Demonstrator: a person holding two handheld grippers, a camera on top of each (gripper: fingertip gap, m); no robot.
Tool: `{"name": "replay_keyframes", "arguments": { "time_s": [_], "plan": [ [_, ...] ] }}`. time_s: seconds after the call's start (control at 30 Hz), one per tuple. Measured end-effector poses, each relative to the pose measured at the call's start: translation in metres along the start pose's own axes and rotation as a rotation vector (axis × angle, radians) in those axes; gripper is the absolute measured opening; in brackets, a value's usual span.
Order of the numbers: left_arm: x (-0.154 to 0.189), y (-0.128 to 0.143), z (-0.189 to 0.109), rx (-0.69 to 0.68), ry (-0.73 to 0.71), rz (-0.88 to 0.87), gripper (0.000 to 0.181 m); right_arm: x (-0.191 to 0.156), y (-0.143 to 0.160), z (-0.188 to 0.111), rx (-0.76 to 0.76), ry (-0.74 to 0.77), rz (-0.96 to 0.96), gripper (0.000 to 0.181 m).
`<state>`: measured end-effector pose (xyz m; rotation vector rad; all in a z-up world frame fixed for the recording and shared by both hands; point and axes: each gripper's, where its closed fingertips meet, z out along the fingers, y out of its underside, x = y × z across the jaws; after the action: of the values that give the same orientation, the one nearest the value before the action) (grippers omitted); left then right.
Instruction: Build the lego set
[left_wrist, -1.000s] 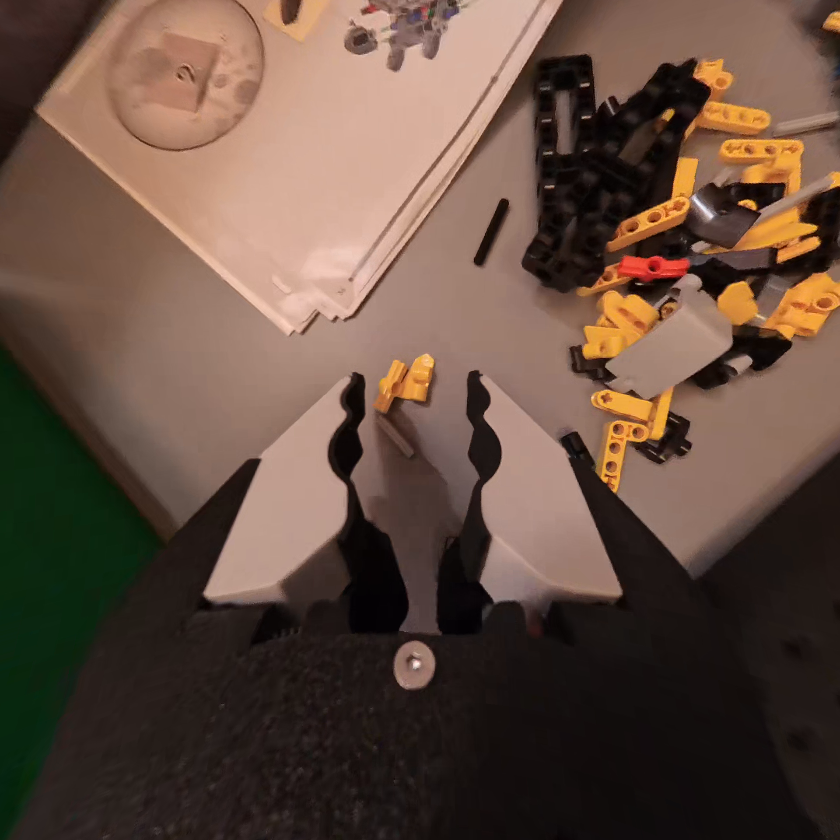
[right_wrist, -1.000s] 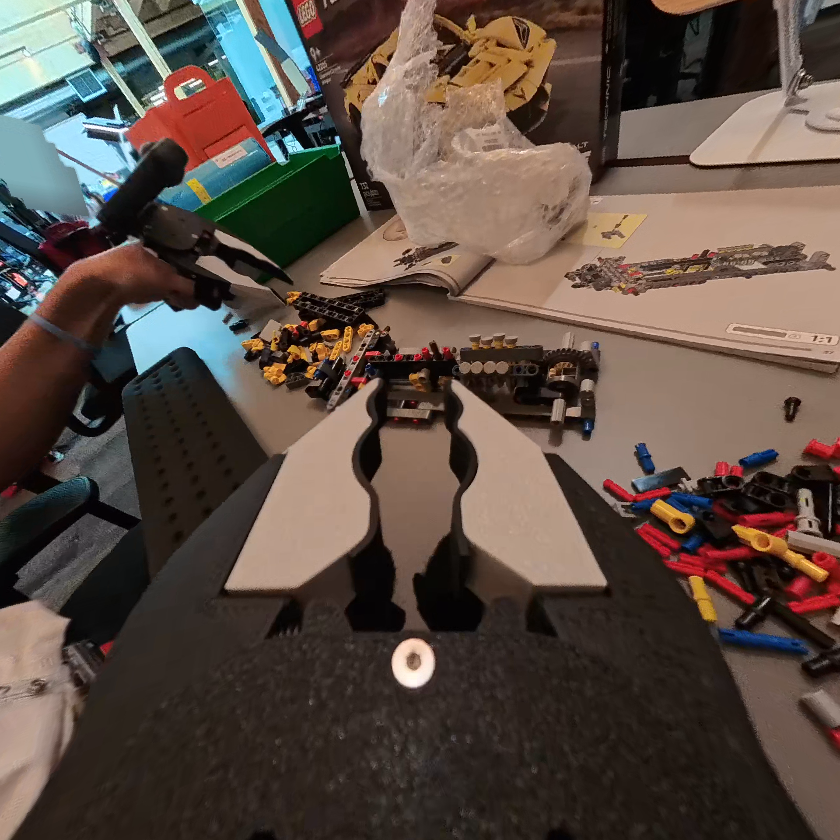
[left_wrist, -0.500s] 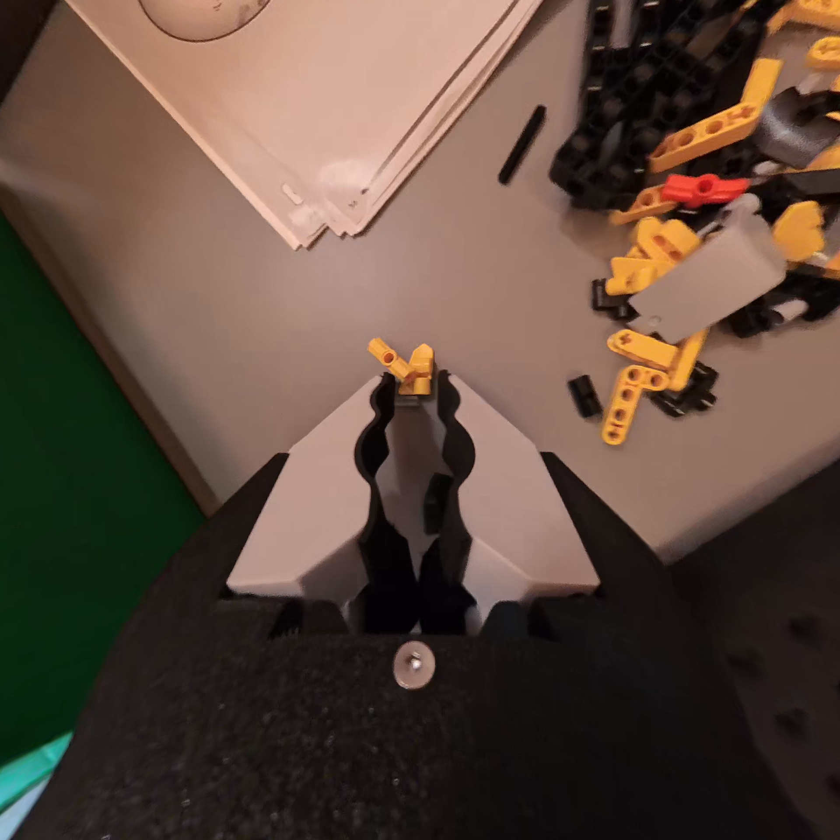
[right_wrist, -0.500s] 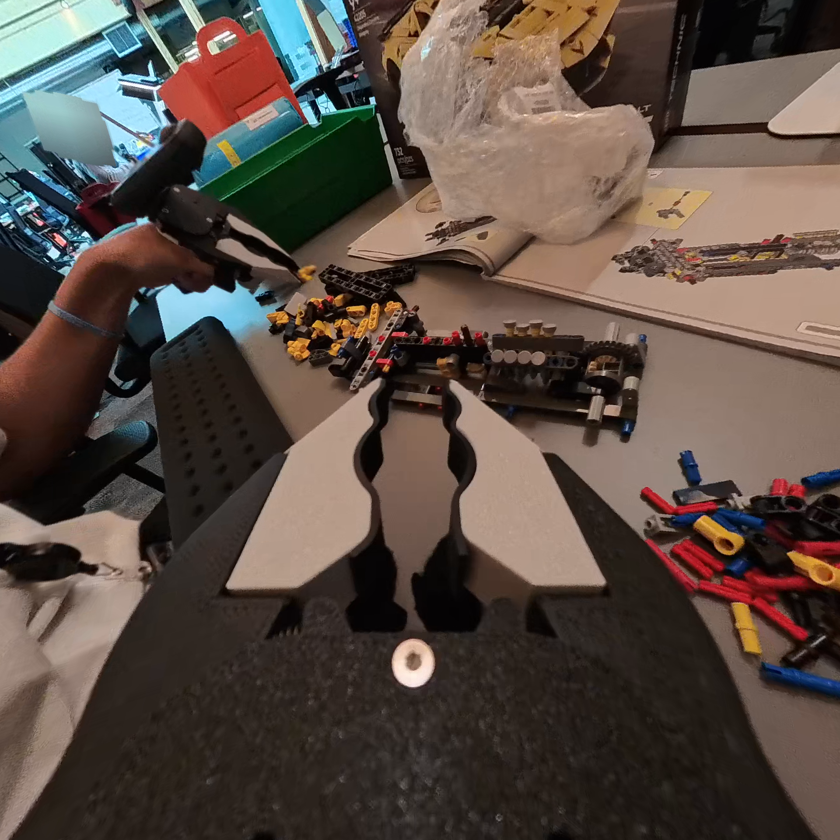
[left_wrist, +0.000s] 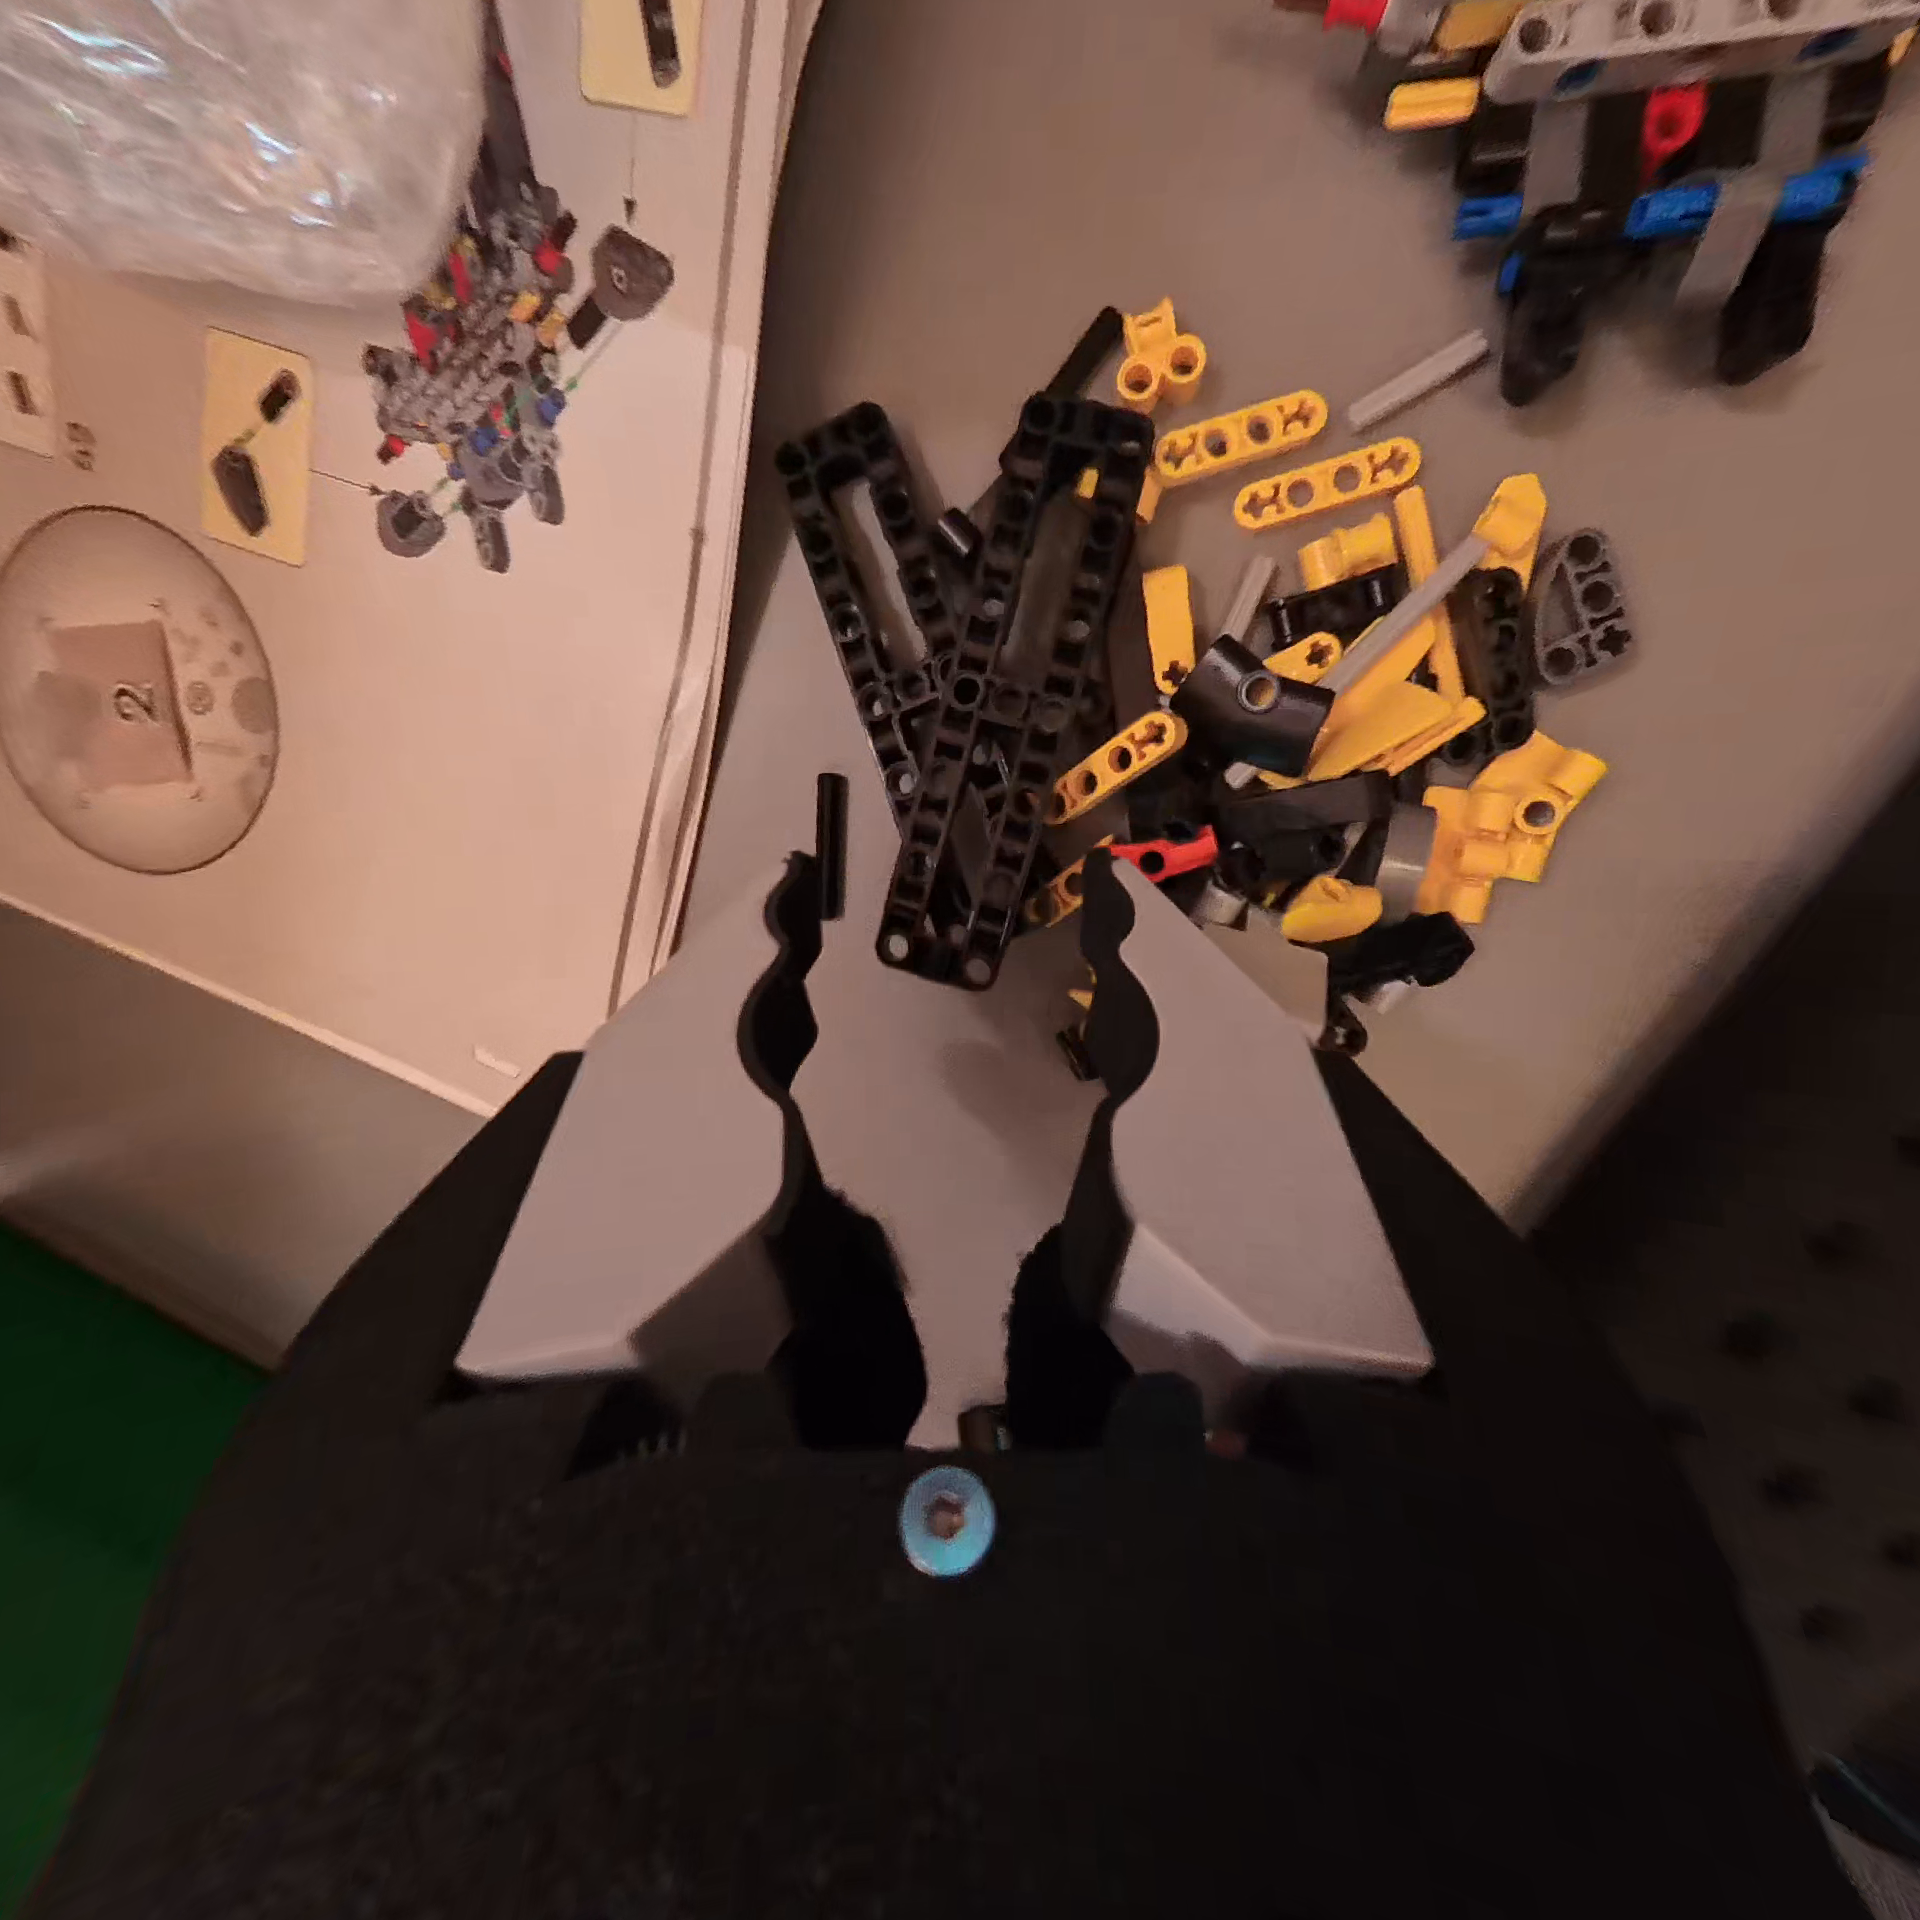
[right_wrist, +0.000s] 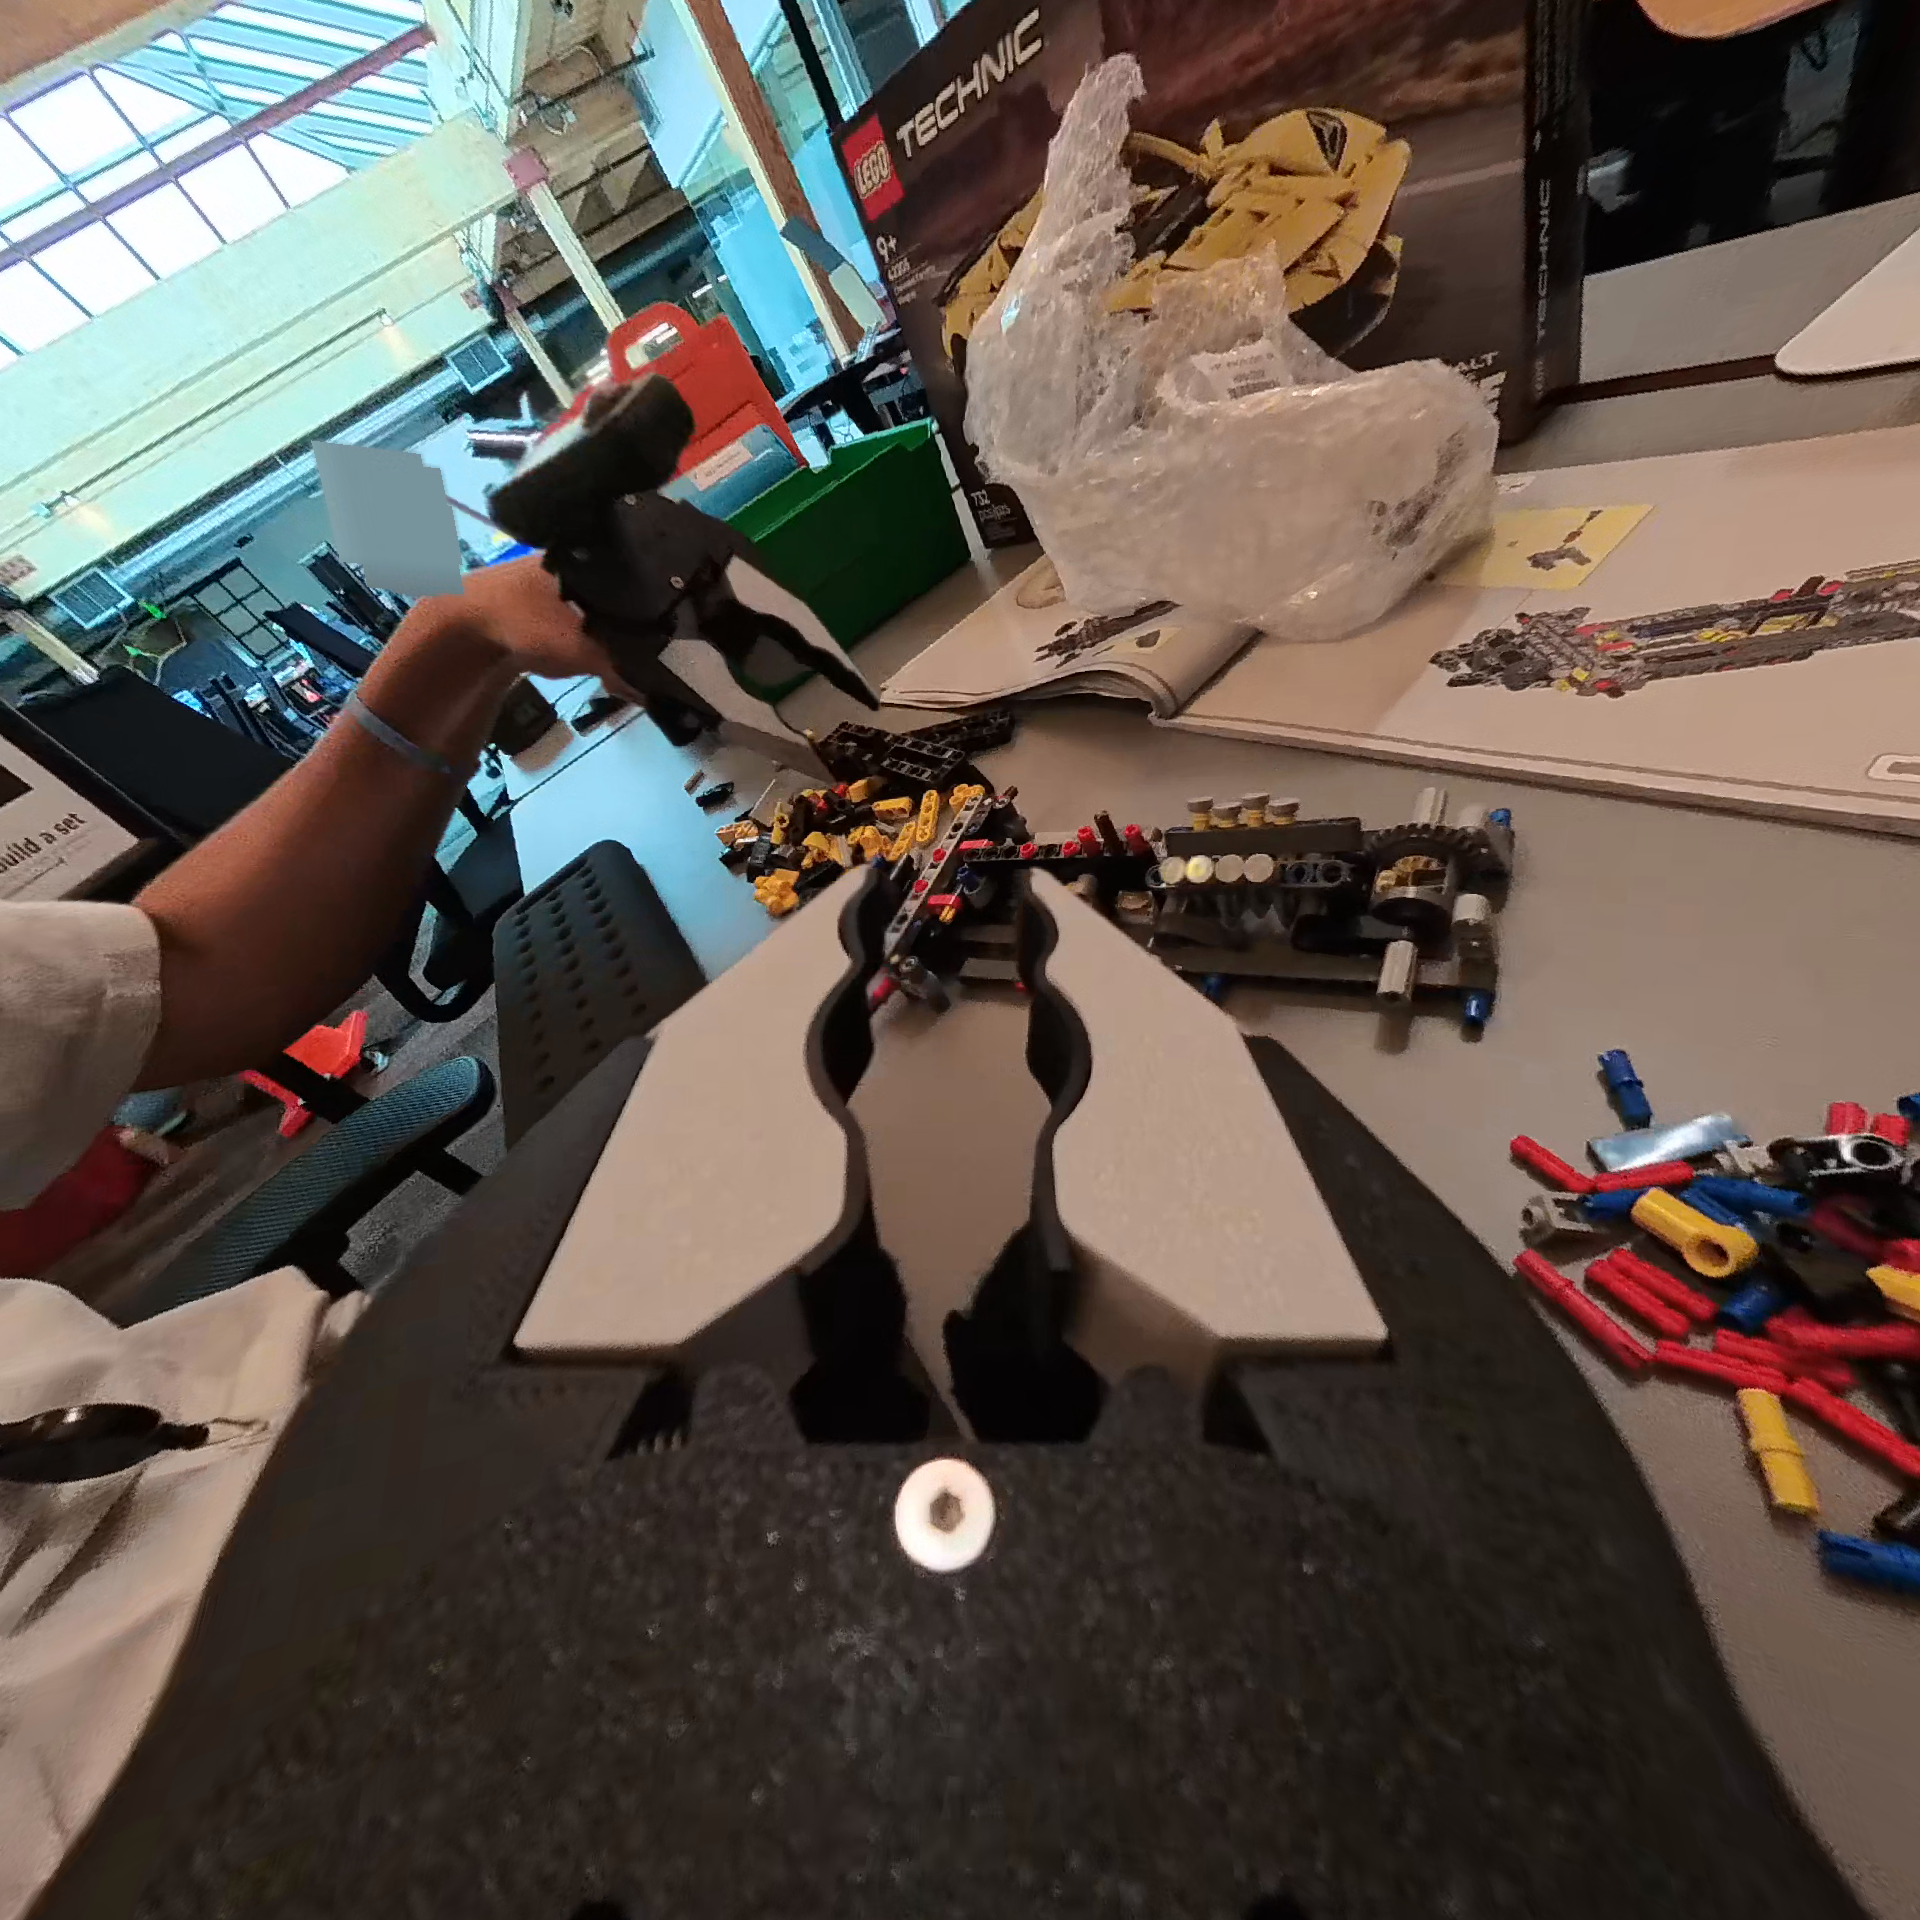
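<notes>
Two hand-held grippers work over a grey desk (right_wrist: 1662, 966) scattered with Lego parts. The left hand-held gripper (left_wrist: 940, 883) hovers with its jaws spread and empty above a pile (left_wrist: 1299, 675) of black and yellow pieces. Its grey fingers (left_wrist: 665, 1143) are flat, matte wedges with wavy black inner edges. Between the tips lies the end of a long black frame (left_wrist: 987, 707), a rigid, hole-studded rectangle crossed over a second one. A thin black axle (left_wrist: 831, 844) lies just beside the left tip.

The right hand-held gripper (right_wrist: 940, 894) is also spread and holds nothing. It points at the part-built chassis (right_wrist: 1299, 883), a long dark assembly with grey cylinders and a gear, resting on the desk near the pile. To the right sits a heap of pins (right_wrist: 1714, 1278), small glossy red, blue and yellow pegs.

An open manual (left_wrist: 416, 623) with smooth pale pages lies left of the pile, a crumpled clear bag (right_wrist: 1195, 457) on top of it, and the set's box (right_wrist: 1195, 187) stands behind.

The step in hand looks like choosing a piece from the pile. To do it well, lower the left fingers squarely over one part only, close across its narrow sides, and lift straight up so neighbours do not snag. Hard, slick plastic may slip, so seat it in a notch of the wavy edge.
</notes>
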<state>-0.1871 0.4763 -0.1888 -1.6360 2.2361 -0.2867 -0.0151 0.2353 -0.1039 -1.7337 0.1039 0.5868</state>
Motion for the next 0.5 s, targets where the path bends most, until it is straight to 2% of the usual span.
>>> {"name": "replay_keyframes", "arguments": {
  "time_s": [0.1, 0.13, 0.27, 0.4, 0.5],
  "plan": [
    [0.002, 0.005, 0.009, -0.072, 0.041, 0.001, 0.038, 0.000, -0.001, 0.000, 0.008, -0.013, 0.022, 0.024],
    [0.003, 0.005, 0.009, -0.080, 0.056, -0.003, 0.026, 0.000, -0.001, 0.000, 0.005, -0.017, 0.025, 0.023],
    [0.004, 0.013, 0.006, -0.119, 0.061, 0.022, 0.025, -0.001, 0.002, 0.002, -0.013, -0.031, 0.026, 0.024],
    [0.002, 0.012, -0.007, -0.042, 0.060, 0.004, 0.024, -0.003, 0.004, 0.004, -0.028, -0.045, 0.033, 0.024],
    [0.001, 0.010, -0.030, 0.057, 0.027, -0.051, 0.024, -0.002, 0.003, 0.003, -0.023, -0.052, 0.042, 0.024]
  ]
}}
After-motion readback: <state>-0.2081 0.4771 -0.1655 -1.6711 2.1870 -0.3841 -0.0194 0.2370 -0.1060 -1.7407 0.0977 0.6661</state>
